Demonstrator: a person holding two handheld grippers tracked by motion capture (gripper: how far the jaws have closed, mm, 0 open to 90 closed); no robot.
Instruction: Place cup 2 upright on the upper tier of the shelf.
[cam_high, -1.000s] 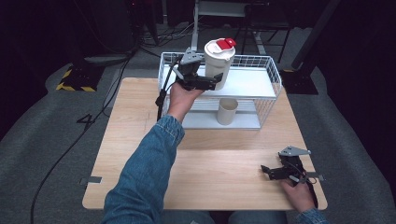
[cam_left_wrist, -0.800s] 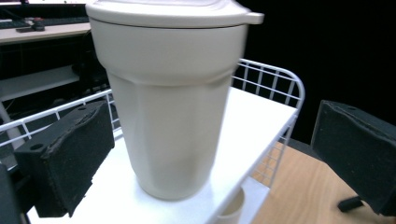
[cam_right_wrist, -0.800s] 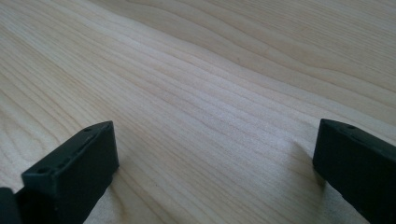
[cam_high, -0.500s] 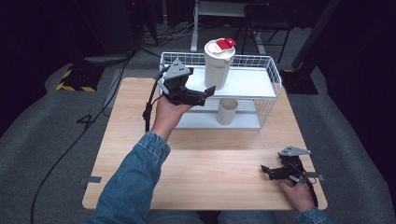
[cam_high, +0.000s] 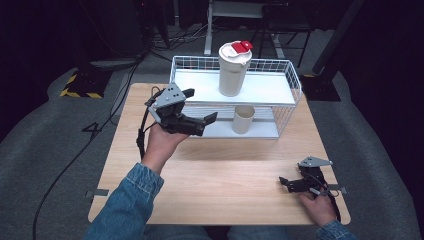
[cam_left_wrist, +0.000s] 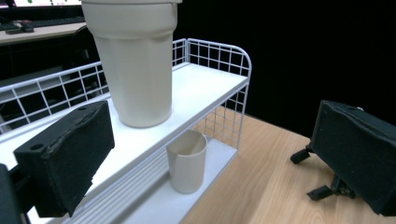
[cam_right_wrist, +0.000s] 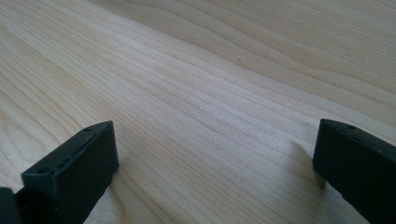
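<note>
The tall cream tumbler (cam_high: 234, 70) with the red-and-white lid stands upright on the top shelf of the white wire rack (cam_high: 287, 75) along the far edge of the worktop (cam_high: 225, 175). The left gripper (cam_high: 200, 107) hovers just off the rack's left end, fingers (cam_left_wrist: 65, 158) wide apart and holding nothing. My guess is the next grab is either the tumbler or the small cream cup (cam_high: 243, 119) on the lower shelf. For the cup I'd come in low and level so the fingers clear the top shelf's edge, then close around its middle. The right gripper (cam_high: 292, 183) rests near the worktop's near right corner, fingers apart too. Count: one tumbler, one cup, one rack, two grippers.
</note>
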